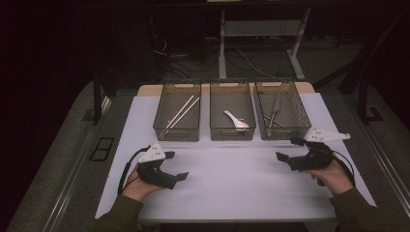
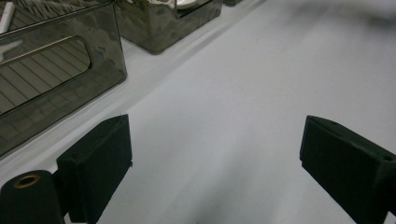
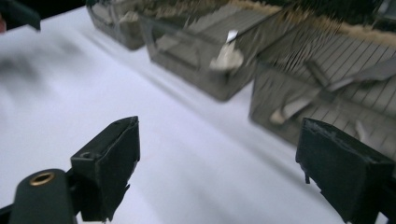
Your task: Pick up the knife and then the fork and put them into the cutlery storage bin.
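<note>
Three smoky see-through bins stand in a row at the back of the white table cover [image 1: 232, 181]. The left bin [image 1: 177, 133] holds pale chopsticks [image 1: 180, 113]. A white spoon [image 1: 236, 121] lies in the middle bin [image 1: 232, 134], and metal cutlery [image 1: 274, 113] in the right bin [image 1: 300, 108]. My left gripper [image 1: 176, 166] rests low at the front left, open and empty, pointing right. My right gripper [image 1: 288, 149] hovers in front of the right bin, open with nothing between its jaws. The left gripper view has open jaws [image 2: 215, 158] over bare cover beside a bin [image 2: 56, 70]. In the blurred right gripper view, open jaws [image 3: 217, 163] face the spoon [image 3: 226, 56].
A broad stretch of bare white cover lies between the two hands and the bins. Beyond the table are dark floor, cables and white desk legs [image 1: 222, 43]. The table's front edge runs just behind the person's sleeves.
</note>
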`<state>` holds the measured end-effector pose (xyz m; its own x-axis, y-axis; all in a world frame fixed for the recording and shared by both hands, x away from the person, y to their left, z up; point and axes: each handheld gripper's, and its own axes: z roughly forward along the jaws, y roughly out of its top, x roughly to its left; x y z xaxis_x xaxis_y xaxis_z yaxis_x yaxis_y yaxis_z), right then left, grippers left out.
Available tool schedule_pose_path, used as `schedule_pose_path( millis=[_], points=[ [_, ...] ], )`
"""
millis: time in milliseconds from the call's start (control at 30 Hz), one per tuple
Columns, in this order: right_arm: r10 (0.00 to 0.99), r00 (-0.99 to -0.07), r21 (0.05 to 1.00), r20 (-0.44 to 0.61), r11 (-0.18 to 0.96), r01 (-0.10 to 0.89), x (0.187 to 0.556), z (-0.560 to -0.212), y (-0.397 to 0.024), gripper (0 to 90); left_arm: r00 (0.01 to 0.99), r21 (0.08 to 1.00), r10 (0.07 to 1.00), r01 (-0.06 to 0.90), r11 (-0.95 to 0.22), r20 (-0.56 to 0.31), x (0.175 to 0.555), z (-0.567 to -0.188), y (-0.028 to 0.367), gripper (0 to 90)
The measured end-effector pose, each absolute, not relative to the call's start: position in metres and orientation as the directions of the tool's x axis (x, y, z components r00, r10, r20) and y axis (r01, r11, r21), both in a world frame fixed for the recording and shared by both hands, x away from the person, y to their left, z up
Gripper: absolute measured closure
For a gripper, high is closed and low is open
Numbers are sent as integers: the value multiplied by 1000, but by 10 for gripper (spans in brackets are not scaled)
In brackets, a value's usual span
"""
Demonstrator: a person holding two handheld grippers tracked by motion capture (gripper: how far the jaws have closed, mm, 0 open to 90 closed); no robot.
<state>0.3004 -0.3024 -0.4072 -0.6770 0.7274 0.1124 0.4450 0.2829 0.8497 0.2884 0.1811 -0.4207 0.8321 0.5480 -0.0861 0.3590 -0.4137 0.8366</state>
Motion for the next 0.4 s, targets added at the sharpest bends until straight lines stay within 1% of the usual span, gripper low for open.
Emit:
schedule_pose_path(
  millis=[67,133,400],
  points=[
    [721,-685,847,108,294,443,292,-415,-302,122,832,836,547,361,-413,-89,288,-421,181,31],
    [719,-688,842,103,305,445,286,-422,-302,122,832,836,547,365,-410,-94,288,-421,181,9],
    [707,-699,834,106,320,450,280,-429,-300,122,825,837,556,370,-403,-97,288,-420,181,0]
  ],
)
